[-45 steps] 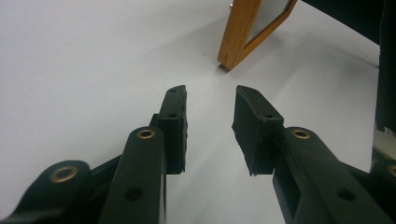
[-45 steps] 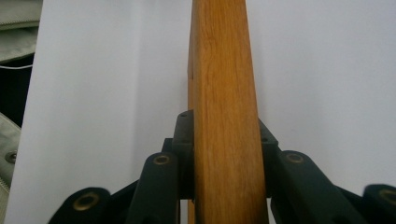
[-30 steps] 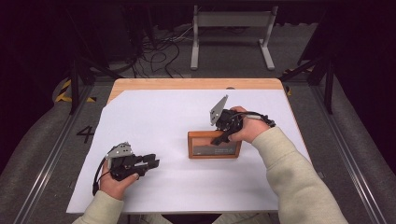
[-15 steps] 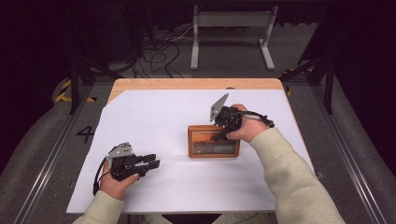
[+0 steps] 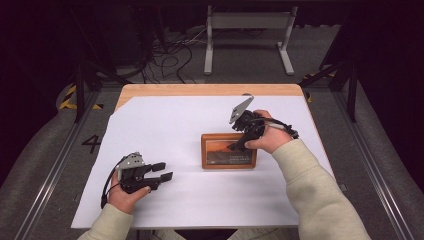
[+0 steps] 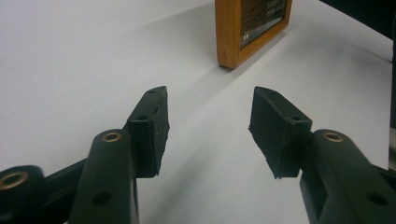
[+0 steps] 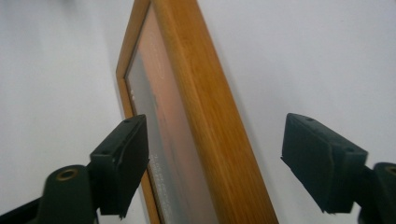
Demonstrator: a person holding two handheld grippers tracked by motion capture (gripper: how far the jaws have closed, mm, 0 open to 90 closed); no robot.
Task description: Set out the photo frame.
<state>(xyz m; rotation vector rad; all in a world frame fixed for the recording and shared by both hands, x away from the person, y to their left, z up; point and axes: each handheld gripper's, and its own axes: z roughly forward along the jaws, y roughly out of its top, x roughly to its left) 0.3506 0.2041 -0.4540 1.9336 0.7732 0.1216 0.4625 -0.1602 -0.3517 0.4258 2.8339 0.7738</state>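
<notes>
White table, wooden frame between tongs

A wooden picture frame with an orange-brown print stands upright on the white table.

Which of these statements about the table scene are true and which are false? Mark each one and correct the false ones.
1. The wooden picture frame stands on the white table cover. True.
2. The right tool is clamped shut on the frame. False: its jaws have just been opening and stand apart on either side of the frame's top edge, not pressing it.
3. The left tool holds a pen. False: its jaws are open with nothing between them.
4. In the left gripper view, the frame lies ahead of the left tool, apart from it. True.
5. The frame is made of blue plastic. False: it is light brown wood.
</notes>
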